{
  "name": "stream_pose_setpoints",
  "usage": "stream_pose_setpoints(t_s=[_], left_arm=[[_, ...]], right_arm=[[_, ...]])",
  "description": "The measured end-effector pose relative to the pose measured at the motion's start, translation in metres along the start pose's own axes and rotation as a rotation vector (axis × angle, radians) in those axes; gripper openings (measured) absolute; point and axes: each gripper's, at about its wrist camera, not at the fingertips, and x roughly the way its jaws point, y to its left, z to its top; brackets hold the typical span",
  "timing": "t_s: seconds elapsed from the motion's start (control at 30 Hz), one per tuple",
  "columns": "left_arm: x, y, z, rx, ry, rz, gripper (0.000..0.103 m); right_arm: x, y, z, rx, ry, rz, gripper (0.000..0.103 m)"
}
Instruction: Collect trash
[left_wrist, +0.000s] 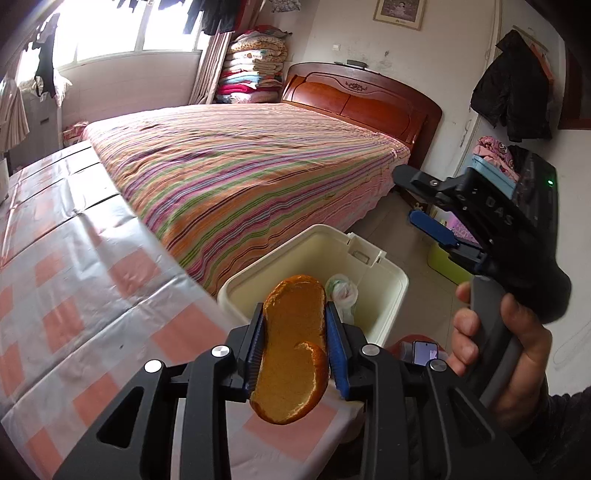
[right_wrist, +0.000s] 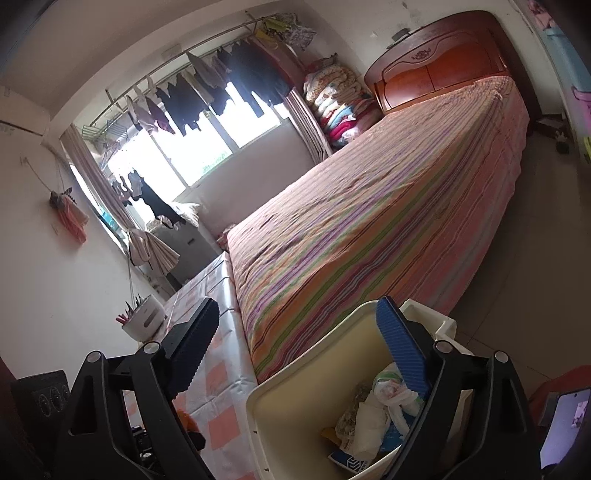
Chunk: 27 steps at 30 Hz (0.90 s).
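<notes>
My left gripper (left_wrist: 294, 345) is shut on a large piece of orange peel (left_wrist: 293, 347), pith side facing the camera, held at the table's edge just in front of the cream trash bin (left_wrist: 384, 317). The bin (right_wrist: 266, 413) stands on the floor between table and bed and holds crumpled plastic bags and paper (right_wrist: 380, 410). My right gripper (right_wrist: 295, 354) is open and empty, its fingers spread above the bin's near rim. In the left wrist view the right gripper (left_wrist: 424, 206) hangs open to the right of the bin, above the floor.
A table with a pink-and-silver checked cloth (left_wrist: 74, 280) lies to the left. A bed with a striped cover (left_wrist: 240, 166) is behind the bin. A phone (left_wrist: 424, 352) rests on a red stool by the bin. A white pot with pens (right_wrist: 144, 321) stands on the table.
</notes>
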Motion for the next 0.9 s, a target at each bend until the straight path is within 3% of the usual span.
stream_pose_setpoints(t_s=[0.3,0.33,0.43,0.53,0.67,0.9], left_arm=[[0.051,-0.012,0.03,-0.052,0.021,-0.023,0.033],[0.055,-0.012,0.032,-0.064,0.021,-0.018,0.037],[0.062,-0.011,0.038,-0.096,-0.002,0.004,0.068],[0.06,-0.008,0.04,-0.128,-0.021,0.005,0.077],[0.032,0.0,0.031,-0.162,-0.076,0.025,0.077],[-0.049,0.029,-0.016,-0.249,-0.252,0.194,0.077]], right_arm=[[0.007,0.021,-0.019,0.027,-0.025,0.015,0.086],[0.007,0.021,-0.019,0.028,-0.026,0.015,0.086],[0.006,0.02,-0.023,0.041,-0.024,0.021,0.087],[0.009,0.02,-0.026,0.049,-0.021,0.023,0.087],[0.011,0.036,-0.033,0.029,-0.011,0.031,0.089],[0.03,0.114,-0.076,-0.091,0.071,0.125,0.091]])
